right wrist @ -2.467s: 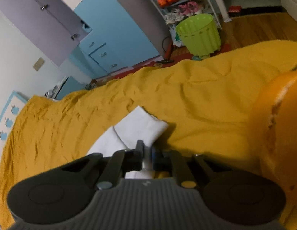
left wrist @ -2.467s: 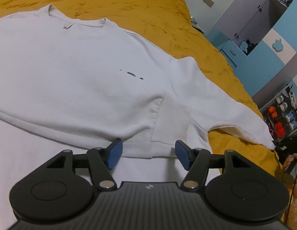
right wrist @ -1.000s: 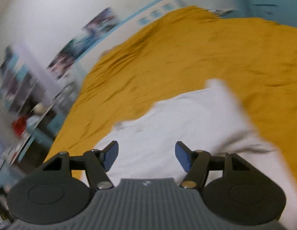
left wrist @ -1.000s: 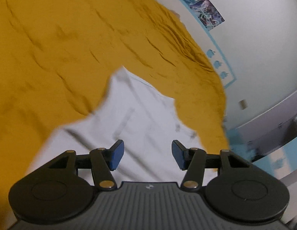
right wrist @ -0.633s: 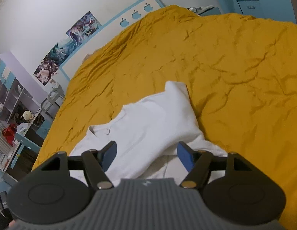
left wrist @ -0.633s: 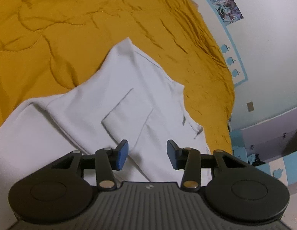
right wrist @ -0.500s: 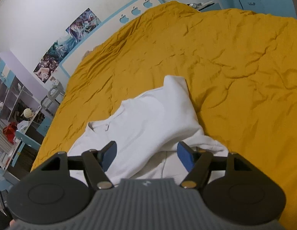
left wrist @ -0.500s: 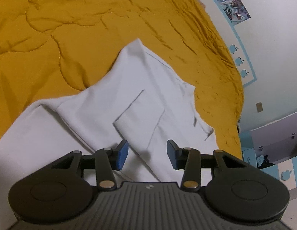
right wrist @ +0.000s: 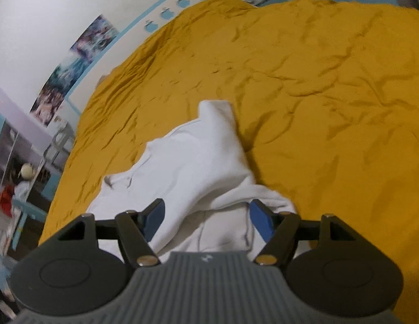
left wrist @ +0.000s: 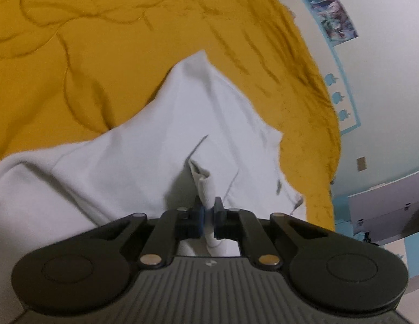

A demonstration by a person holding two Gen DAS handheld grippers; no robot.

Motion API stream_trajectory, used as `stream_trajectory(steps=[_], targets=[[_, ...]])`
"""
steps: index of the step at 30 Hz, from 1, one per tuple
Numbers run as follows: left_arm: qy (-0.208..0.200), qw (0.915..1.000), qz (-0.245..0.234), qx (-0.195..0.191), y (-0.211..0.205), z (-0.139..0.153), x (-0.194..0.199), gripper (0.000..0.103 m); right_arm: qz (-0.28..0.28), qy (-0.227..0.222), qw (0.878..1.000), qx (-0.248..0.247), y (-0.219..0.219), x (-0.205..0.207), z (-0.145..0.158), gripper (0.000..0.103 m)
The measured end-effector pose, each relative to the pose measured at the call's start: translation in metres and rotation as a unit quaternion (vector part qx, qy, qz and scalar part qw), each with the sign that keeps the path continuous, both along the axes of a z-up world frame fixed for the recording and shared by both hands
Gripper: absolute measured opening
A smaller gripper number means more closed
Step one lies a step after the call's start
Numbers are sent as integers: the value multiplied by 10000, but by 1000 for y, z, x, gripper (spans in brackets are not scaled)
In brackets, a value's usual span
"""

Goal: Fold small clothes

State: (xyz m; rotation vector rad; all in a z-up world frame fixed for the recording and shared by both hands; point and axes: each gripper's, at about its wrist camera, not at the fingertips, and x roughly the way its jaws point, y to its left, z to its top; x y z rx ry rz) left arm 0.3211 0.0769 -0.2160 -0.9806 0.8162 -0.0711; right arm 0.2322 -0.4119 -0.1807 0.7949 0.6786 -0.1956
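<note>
Left gripper (left wrist: 208, 213): jaws just closed, now clamped on a pinched ridge of white fabric, which stands up between the blue pads (left wrist: 200, 216) as a narrow ribbed fold, seemingly a cuff or hem edge. Half a second earlier the same jaws stood apart over flat cloth, so the grasp is new; judged consequence: the left side is ready to lift or carry its layer for the next fold. Right gripper (right wrist: 206, 220): jaws wide apart, nothing pressed between them; white cloth lies below and between the pads without being held, and the opening is about as it was a moment ago. Judged step: right-hand grasp not yet made, so the fold cannot be drawn evenly by both hands. White sweatshirt (right wrist: 198, 167): spread on the bed, partly folded, one sleeve (right wrist: 220, 124) laid out away from the camera, the neckline (right wrist: 120, 181) to the left in the right wrist view. Yellow quilt (left wrist: 101, 40): wrinkled, bearing the garment. Containers: none shown near the work. Shelving (right wrist: 15, 189) at the room's edge in the right wrist view holds small items, too blurred to identify. Wall posters (right wrist: 74, 59), apple-pattern border.
</note>
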Motion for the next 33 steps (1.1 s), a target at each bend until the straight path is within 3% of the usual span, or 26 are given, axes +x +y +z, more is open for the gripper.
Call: stream_trajectory(steps=[4,8,14,16,18,21,24,27,28,30,33], targets=[[-505,9986,-48,143,-2,22,-7,6,-286,3,9971,707,-13,-2,-13,60],[-1150,9924,-133,420,-5,55,-17,6,-393,-99,9895,1384,-16,-4,-23,60],[-1812,9809,-105,698,-9,90,-27,6,-988,-146,9784,1808,-15,6,-43,58],[-2012,9762,-85,802,-7,100,-35,6,-1187,-70,9747,1894,-16,7,-44,44],[-2157,9711,-79,1022,-3,105,-48,6,-1258,48,9750,1828,-15,5,-41,6],[-1873,9739,-28,1278,2,86,-61,6,-1292,80,9778,1647,-13,-4,-37,5],[-1105,9828,-75,1475,6,51,-53,6,-1318,180,9780,1605,-12,-10,-37,8],[-523,9865,-191,1538,9,26,-49,6,-1336,182,9784,1566,-14,-18,-35,12],[-471,9869,-231,1528,11,24,-50,6,-1301,177,9797,1515,-14,-20,-33,16],[-478,9855,-311,1599,14,26,-55,11,-1248,163,9811,1468,-15,-22,-30,37],[-470,9826,-147,1790,24,38,-67,16,-1153,236,9832,1398,-15,-17,-30,38]])
